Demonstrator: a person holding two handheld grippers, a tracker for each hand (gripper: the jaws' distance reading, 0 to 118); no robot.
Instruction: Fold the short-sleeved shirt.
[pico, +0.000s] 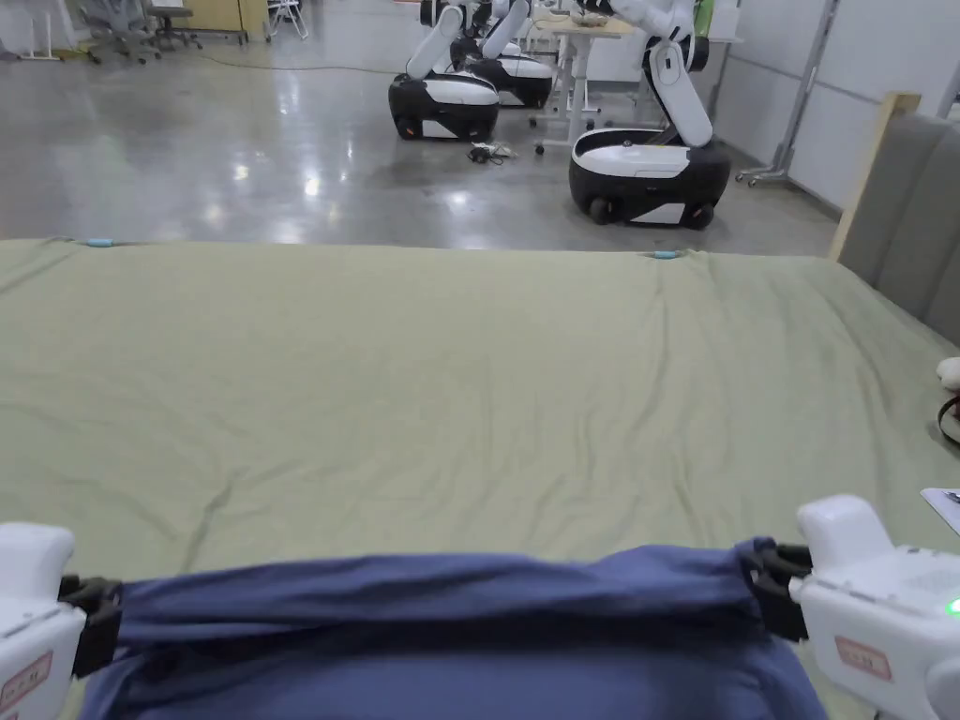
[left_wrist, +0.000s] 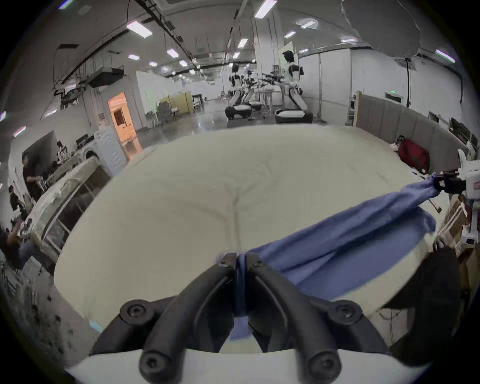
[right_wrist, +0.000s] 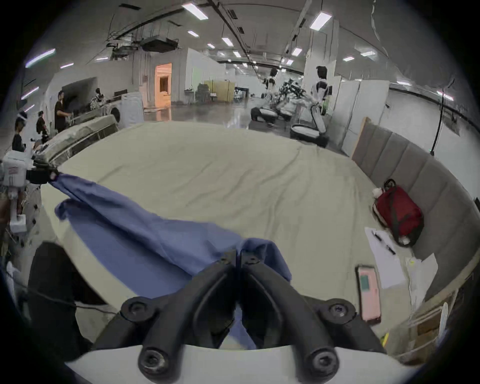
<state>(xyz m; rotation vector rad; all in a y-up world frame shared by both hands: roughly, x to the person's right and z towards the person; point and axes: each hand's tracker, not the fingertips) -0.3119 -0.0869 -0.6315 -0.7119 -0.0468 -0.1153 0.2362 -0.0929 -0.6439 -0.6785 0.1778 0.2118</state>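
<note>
Green sheeting (pico: 450, 375) covers the wide work surface, and the blue shirt (pico: 441, 600) hangs stretched along its near edge. At the shirt's left end the left gripper (pico: 94, 614) has its jaws clamped on the cloth; at the right end the right gripper (pico: 773, 586) is likewise pinched shut on it (each equally near). The long axis runs side to side between them, so laying it forward onto the sheeting looks next.
</note>
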